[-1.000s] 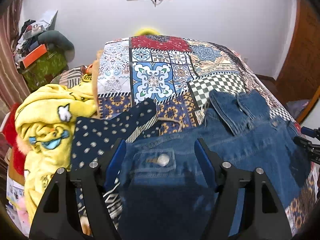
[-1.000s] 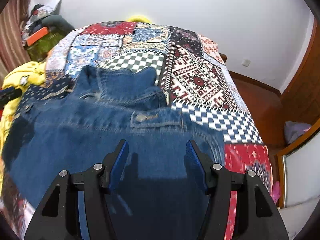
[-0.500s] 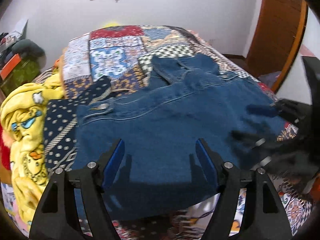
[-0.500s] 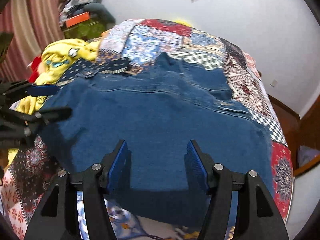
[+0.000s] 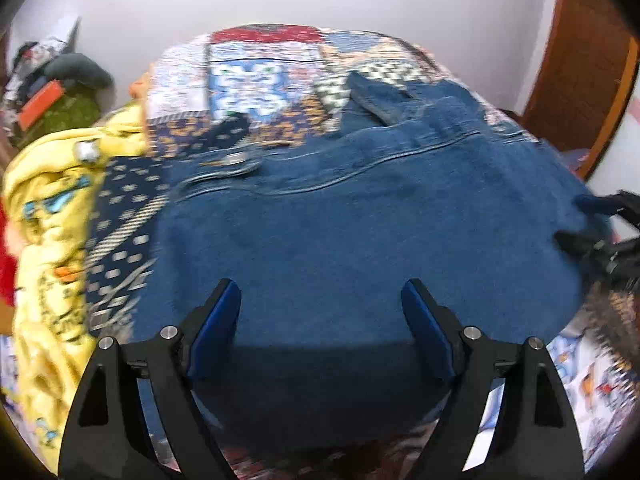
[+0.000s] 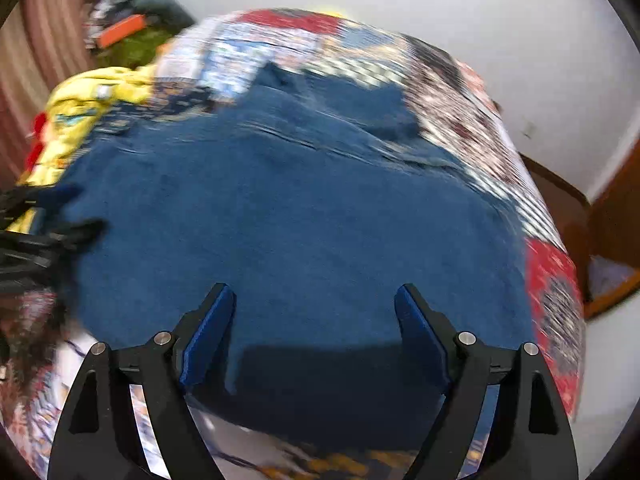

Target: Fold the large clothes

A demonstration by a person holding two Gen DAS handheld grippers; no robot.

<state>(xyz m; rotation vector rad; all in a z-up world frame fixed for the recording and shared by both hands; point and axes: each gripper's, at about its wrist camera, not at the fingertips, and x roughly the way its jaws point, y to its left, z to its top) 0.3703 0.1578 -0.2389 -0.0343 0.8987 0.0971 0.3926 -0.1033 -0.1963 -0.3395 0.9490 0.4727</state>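
The denim jacket (image 5: 360,240) lies spread flat across the near half of the patchwork bed cover (image 5: 256,72), its collar pointing to the far side and its hem at the near edge of the bed. A second ago both cameras sat low and close over the garment, the left one right above a buttoned tab (image 5: 236,160) at the jacket's left side. Now both views have pulled back toward the near edge, so the whole back panel fills the frame; the blur suggests the hands are still moving.

The left gripper (image 5: 320,300) has its blue pads spread wide with only cloth showing beneath them, nothing pinched. The right gripper (image 6: 314,304) is likewise spread and empty; in the left view it appears at the jacket's right edge (image 5: 600,236).

To the left, a yellow printed garment (image 5: 52,216) and a navy dotted cloth (image 5: 124,208) lie beside the jacket, the dotted one tucked partly under it.

The retreat likely means smoothing is finished and the folding proper has not begun. A sensible next step would be gripping the near hem or a side edge.
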